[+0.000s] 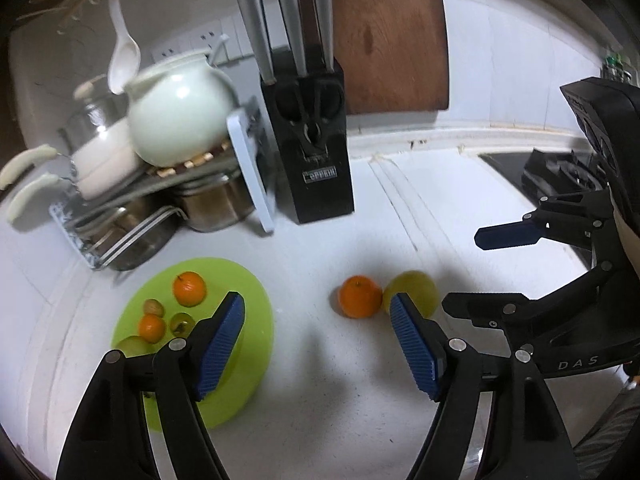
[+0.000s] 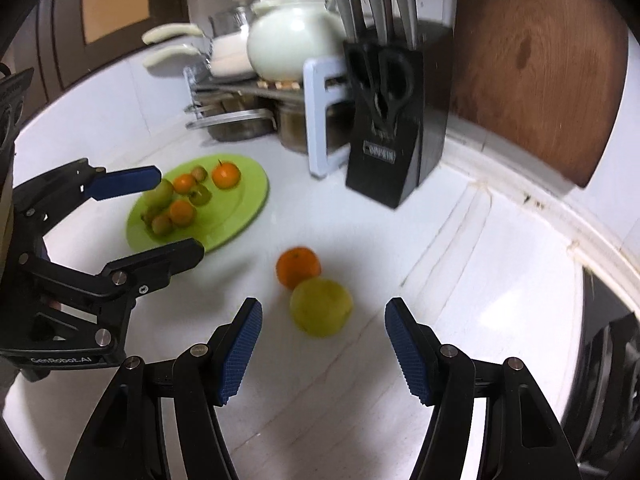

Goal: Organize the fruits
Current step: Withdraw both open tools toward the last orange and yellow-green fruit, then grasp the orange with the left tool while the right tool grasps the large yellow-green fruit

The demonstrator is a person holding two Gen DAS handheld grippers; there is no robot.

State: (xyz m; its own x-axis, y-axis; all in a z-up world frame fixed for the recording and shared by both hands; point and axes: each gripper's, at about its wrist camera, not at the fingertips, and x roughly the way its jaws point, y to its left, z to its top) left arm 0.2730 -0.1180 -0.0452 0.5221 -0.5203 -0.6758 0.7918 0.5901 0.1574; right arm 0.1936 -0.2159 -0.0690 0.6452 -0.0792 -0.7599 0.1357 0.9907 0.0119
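Observation:
A lime-green plate (image 1: 244, 280) (image 2: 248, 192) lies on the white counter and holds several small fruits, among them an orange (image 1: 189, 288) (image 2: 226, 175). Off the plate, an orange (image 1: 359, 297) (image 2: 298, 266) and a yellow-green fruit (image 1: 416, 290) (image 2: 321, 306) lie touching each other on the counter. My left gripper (image 1: 318, 346) (image 2: 160, 216) is open and empty, between the plate and the loose fruits. My right gripper (image 2: 323, 354) (image 1: 464, 270) is open and empty, just short of the yellow-green fruit.
A black knife block (image 1: 310, 140) (image 2: 386, 128) stands behind the fruits. A dish rack with pots and a white teapot (image 1: 180, 112) (image 2: 294, 40) is at the back left. A wooden board (image 1: 388, 36) leans on the wall. A stove (image 1: 560, 172) is at right.

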